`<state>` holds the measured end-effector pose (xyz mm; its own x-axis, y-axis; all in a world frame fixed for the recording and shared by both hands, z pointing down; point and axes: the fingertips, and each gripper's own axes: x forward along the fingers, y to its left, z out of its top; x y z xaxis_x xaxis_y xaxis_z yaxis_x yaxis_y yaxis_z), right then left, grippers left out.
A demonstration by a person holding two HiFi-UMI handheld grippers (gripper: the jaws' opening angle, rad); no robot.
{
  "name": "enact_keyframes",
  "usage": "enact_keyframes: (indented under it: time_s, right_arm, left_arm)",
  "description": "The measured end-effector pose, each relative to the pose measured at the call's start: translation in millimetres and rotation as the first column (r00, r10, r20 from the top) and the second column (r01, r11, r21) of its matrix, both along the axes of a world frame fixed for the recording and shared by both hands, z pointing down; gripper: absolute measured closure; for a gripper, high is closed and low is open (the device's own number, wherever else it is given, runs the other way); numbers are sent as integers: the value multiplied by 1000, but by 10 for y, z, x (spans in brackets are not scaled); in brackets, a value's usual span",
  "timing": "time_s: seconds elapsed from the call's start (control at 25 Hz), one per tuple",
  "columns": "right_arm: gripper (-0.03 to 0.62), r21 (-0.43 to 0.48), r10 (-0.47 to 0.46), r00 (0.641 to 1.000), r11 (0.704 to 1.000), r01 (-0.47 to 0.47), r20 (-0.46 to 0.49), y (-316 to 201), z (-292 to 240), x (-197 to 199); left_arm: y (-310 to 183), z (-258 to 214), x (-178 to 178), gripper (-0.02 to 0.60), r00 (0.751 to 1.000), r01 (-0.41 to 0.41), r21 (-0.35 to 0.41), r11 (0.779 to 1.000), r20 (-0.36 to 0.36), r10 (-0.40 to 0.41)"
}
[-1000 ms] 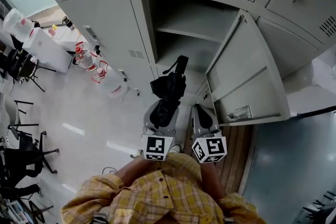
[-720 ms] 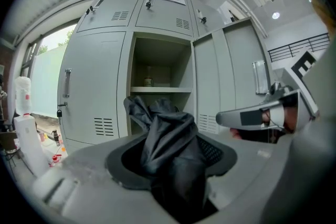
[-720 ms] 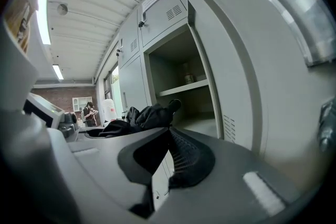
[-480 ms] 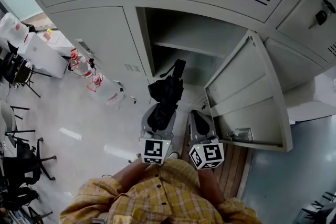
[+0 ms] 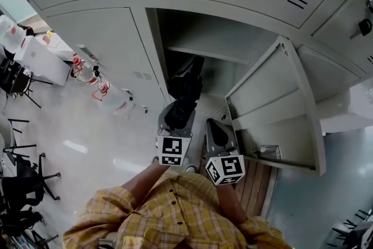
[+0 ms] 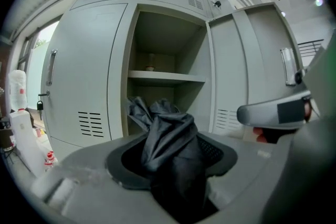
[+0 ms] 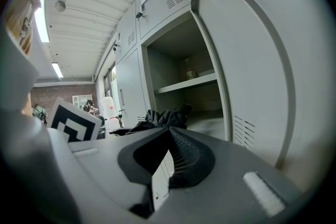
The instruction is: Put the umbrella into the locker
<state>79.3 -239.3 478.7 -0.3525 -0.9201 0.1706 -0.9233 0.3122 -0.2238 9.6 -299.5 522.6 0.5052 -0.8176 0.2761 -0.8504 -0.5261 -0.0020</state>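
Two grippers face the open locker (image 5: 224, 32), and only the left gripper (image 5: 176, 116) carries anything. Its jaws are clamped partway closed round the middle of a folded black umbrella (image 5: 185, 87). The right gripper (image 5: 215, 124) hangs just beside it, jaws drawn together on nothing, as far as its own view lets me judge.

The umbrella's far end sits at the mouth of the opening, below the shelf (image 5: 204, 54); whether it has crossed the threshold I cannot tell. To do this well, I'd say the bundle should go in low and straight, under the shelf edge and clear of the door (image 5: 274, 102) swung out on the right. It should also go deep enough to rest on the compartment floor before the jaws let go.

The canopy looks like thin matte fabric, crumpled into soft loose folds that could snag on the frame, with a stiffer dark stub leading. The locker is smooth, pale grey painted sheet metal with square edges and louvred vents.
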Motion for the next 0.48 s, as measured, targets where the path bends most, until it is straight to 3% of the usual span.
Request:
enact_keyframes:
  time_s: [0.48]
  right_arm:
    - [595, -20, 17, 1000, 1000, -17, -7, -39, 91, 35]
  left_arm:
    - [-432, 152, 119, 343, 999, 22, 7, 1000, 29, -23]
